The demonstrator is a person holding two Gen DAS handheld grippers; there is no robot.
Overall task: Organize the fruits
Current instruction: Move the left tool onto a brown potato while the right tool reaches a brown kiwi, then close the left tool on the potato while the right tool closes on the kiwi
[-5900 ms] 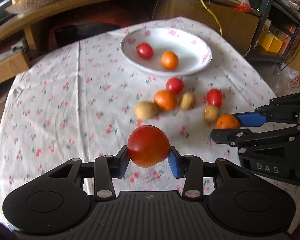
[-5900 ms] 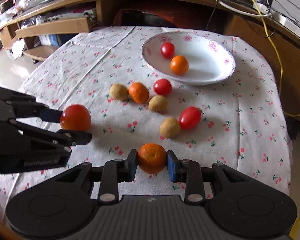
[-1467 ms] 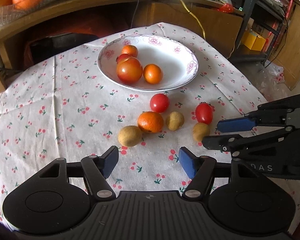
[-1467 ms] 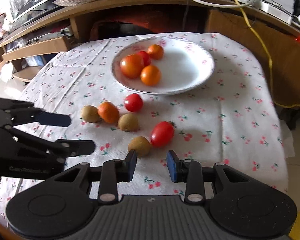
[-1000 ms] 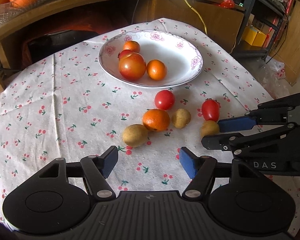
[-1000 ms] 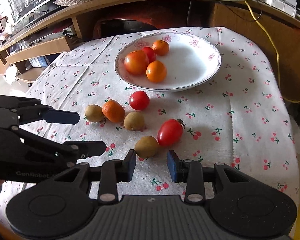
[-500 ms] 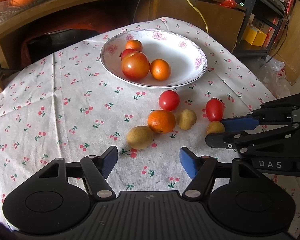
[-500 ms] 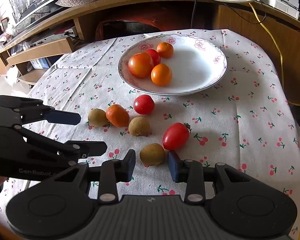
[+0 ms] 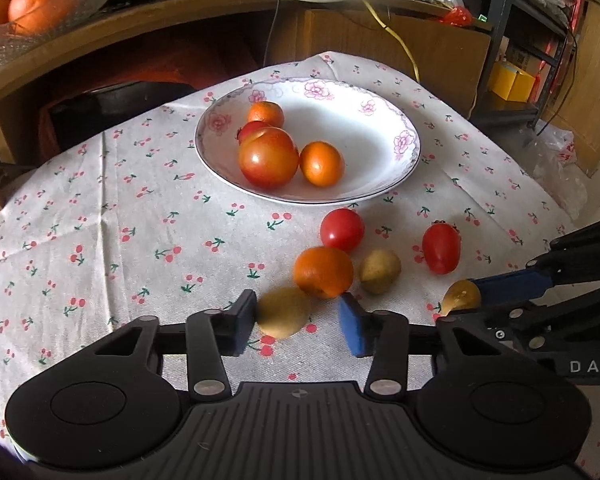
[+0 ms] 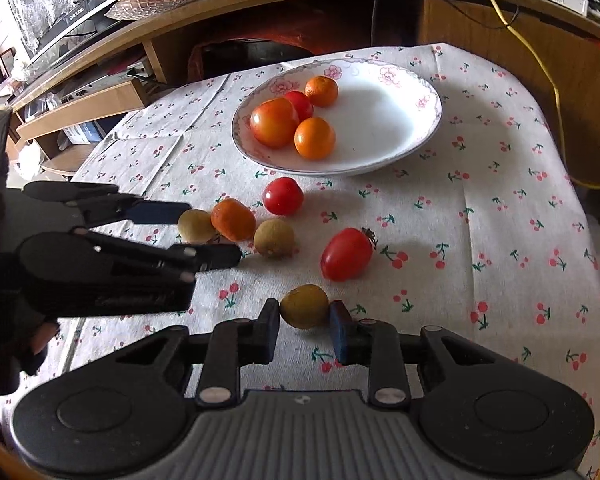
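Your right gripper (image 10: 305,322) is clamped on a small round yellow-brown fruit (image 10: 304,306), a pad pressing each side. Your left gripper (image 9: 298,326) is closing its jaws around a blurred brown round fruit (image 9: 284,312); the left pad touches it, the right pad stands clear, just under a small orange mandarin (image 9: 323,272). Ahead of both sets of fingers, the white flower-rimmed ceramic bowl (image 9: 396,136) holds a large red-orange tomato (image 9: 268,158). Just right of your right fingers lies an oval red tomato (image 10: 346,254) on the cherry-print tablecloth (image 10: 500,240).
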